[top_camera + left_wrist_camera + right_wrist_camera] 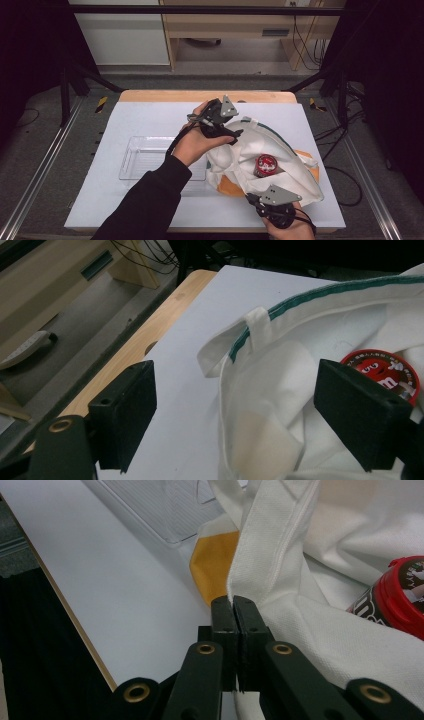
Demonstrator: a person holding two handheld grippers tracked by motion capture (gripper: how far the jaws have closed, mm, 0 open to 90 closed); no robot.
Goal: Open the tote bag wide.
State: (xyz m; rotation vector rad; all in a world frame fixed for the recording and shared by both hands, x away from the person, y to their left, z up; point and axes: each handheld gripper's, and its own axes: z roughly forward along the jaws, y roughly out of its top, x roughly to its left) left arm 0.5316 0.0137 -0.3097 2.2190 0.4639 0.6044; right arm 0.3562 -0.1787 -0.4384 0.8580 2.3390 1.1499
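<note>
A white canvas tote bag with a green-stitched rim and an orange panel [272, 165] lies crumpled on the right half of the table, its mouth pulled open toward the far left. Inside the mouth sits a small round red-lidded candy tin [265, 165], lid up, resting on the lower layer of cloth.

The right gripper [251, 198] is at the near edge of the bag, jaws pinched tight on a fold of the white cloth, as the right gripper view shows, with the fabric rising straight out from between the pads. The left gripper [239, 134] hovers at the far-left corner of the bag, jaws standing wide with nothing pressed between them. In the left gripper view the green rim [320, 292] runs across from lower left to upper right just ahead of the jaws, and a short white handle loop [257, 330] hangs from it between them. The cloth lies under and ahead of the jaws, closer to the right-hand pad. The left gripper looks the better placed to take that rim or loop, since the right one is already busy holding the near side. The tin is just beyond, to the right of the far pad.

To the left of the bag, touching its edge, a clear rectangular plastic tray [150, 159] lies on the white table sheet [150, 120]. A light wooden tabletop [165, 95] shows beyond the sheet's far edge. Past it are grey floor, black frame rails and a pale wooden cabinet [225, 22] with trailing cables.
</note>
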